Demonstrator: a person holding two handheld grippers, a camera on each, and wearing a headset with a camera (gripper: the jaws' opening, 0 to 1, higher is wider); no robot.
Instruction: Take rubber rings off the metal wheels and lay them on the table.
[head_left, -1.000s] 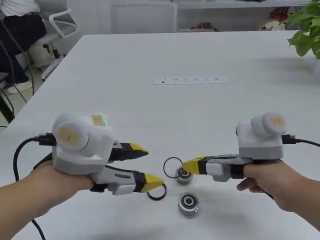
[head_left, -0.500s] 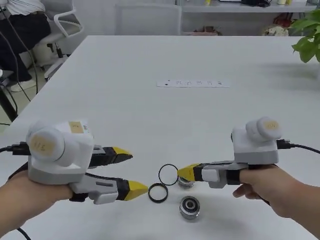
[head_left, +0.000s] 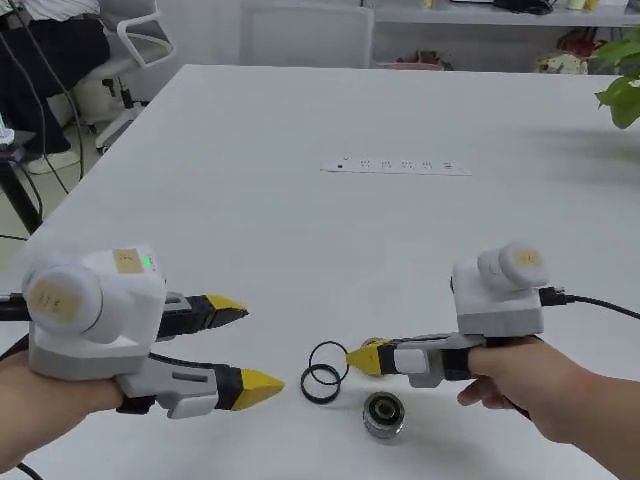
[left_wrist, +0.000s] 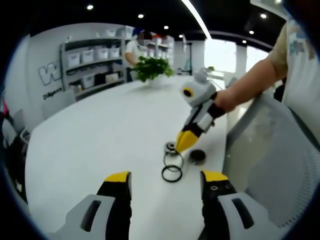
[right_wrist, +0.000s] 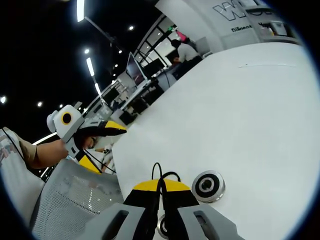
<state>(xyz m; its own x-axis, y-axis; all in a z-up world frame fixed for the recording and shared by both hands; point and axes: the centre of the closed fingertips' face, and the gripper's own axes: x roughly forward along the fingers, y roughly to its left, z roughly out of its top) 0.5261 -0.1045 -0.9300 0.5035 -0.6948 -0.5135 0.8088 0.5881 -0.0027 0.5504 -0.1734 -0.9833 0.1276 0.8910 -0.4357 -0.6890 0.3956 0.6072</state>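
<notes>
I hold the left gripper (head_left: 240, 348) with its jaws spread wide and nothing between them. The right gripper (head_left: 362, 357) points toward it, jaws pressed together and pinching the edge of the first ring (head_left: 311, 358) at the tips. That ring's loop sticks out ahead of them, low over the table (head_left: 300, 200). The second ring (head_left: 305, 387) lies flat just beside the first, between the two grippers' tips and nearer the left one's lower jaw. One wheel (head_left: 384, 413) sits just beside the right jaws, apart from both rings. Another wheel (left_wrist: 170, 146) sits under the right tips, mostly hidden.
</notes>
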